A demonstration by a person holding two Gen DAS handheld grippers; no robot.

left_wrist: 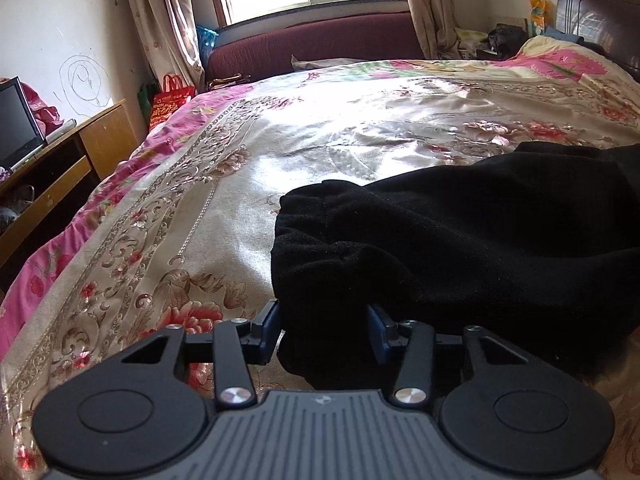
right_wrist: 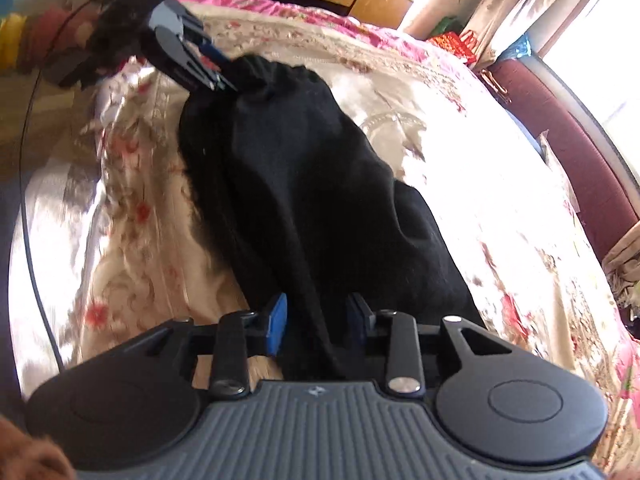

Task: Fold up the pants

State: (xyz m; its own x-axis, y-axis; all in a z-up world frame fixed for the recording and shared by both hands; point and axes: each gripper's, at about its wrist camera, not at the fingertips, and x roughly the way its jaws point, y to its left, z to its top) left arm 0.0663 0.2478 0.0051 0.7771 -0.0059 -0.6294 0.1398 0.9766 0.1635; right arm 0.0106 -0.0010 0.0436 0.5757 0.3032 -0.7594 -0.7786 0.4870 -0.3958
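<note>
Black pants point(right_wrist: 312, 184) lie bunched lengthwise on the flowered satin bedspread point(right_wrist: 460, 168). In the left wrist view one end of the pants point(left_wrist: 460, 240) fills the lower right. My left gripper point(left_wrist: 325, 330) straddles a thick fold of that end, jaws apart, the cloth filling the gap between the blue pads point(left_wrist: 270, 328). From the right wrist view the left gripper point(right_wrist: 224, 76) sits at the far end of the pants. My right gripper point(right_wrist: 318, 322) straddles the near end, jaws apart, with a narrow ridge of black cloth loose between them.
The bedspread point(left_wrist: 280, 140) stretches wide beyond the pants. A wooden desk point(left_wrist: 80, 148) with a monitor point(left_wrist: 18, 120) stands left of the bed, a maroon sofa point(left_wrist: 320, 40) under the window, a dark headboard point(left_wrist: 600, 16) at the right. A black cable point(right_wrist: 28, 160) hangs near the bed edge.
</note>
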